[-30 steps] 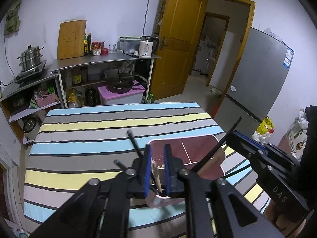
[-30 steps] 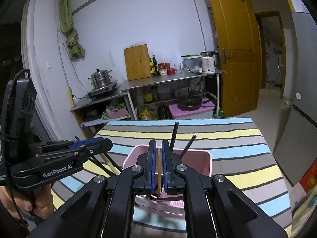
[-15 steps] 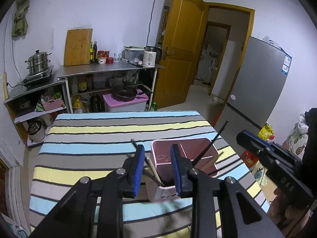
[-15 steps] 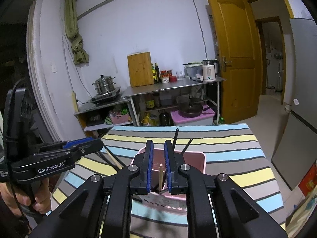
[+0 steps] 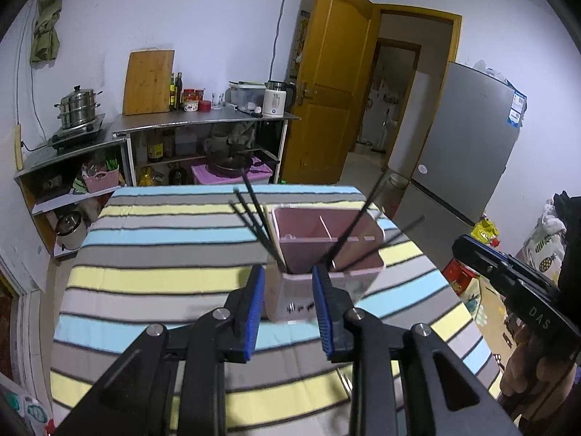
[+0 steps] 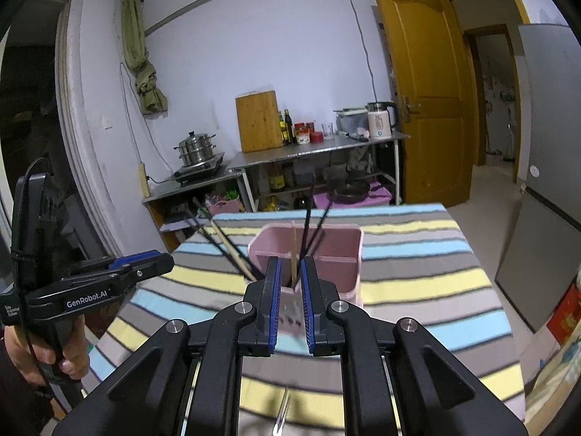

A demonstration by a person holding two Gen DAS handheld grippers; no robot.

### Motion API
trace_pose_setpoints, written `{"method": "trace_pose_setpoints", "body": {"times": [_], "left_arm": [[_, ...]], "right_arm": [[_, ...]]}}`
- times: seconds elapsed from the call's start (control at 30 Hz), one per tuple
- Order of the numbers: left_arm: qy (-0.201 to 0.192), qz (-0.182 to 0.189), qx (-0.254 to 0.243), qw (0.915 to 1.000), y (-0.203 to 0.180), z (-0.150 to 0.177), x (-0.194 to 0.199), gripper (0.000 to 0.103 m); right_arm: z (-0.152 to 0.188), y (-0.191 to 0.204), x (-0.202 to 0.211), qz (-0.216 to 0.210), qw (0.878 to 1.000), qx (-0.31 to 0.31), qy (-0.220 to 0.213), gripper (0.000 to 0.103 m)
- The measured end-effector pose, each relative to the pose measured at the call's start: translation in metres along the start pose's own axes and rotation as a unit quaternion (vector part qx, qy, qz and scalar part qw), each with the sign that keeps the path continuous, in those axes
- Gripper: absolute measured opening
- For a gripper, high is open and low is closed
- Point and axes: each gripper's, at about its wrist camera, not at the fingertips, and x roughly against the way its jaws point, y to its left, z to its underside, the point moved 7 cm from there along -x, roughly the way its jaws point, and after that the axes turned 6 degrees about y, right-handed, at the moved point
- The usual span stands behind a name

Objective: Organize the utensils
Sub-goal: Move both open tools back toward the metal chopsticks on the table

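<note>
A pink divided utensil holder (image 5: 301, 239) (image 6: 334, 254) stands on the striped tablecloth (image 5: 163, 247). Black chopsticks (image 5: 254, 218) lean out of its left side and two more (image 5: 357, 225) out of its right. A pale wooden chopstick (image 6: 293, 250) stands upright in it. My left gripper (image 5: 288, 272) is open just short of the holder, with nothing between its blue pads. My right gripper (image 6: 290, 265) is open by a narrow gap, also short of the holder and holding nothing. Each gripper shows in the other's view, the right gripper (image 5: 508, 276) and the left gripper (image 6: 145, 261), held by hands.
A thin metal utensil (image 6: 281, 414) lies on the cloth near the table's front edge. Behind the table stands a steel shelf (image 5: 203, 120) with a cutting board, bottles and a kettle. A grey fridge (image 5: 464, 145) is at the right, beside a yellow door (image 5: 334, 83).
Both grippers went from shut around chopsticks over the holder to open, and drew back from it. The chopsticks stay standing in the holder.
</note>
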Motion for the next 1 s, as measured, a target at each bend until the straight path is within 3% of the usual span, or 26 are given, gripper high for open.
{"method": "trace_pose_setpoints", "body": {"times": [0.43, 1.0], "left_arm": [[0.038, 0.009, 0.014, 0.9992, -0.005, 0.069, -0.005, 0.028], [0.086, 0.007, 0.038, 0.9956, 0.003, 0.138, -0.019, 0.028]], "right_arm": [[0.076, -0.008, 0.003, -0.003, 0.998, -0.018, 0.057, 0.011], [0.17, 0.002, -0.04, -0.012, 0.986, -0.023, 0.166, 0.011]]}}
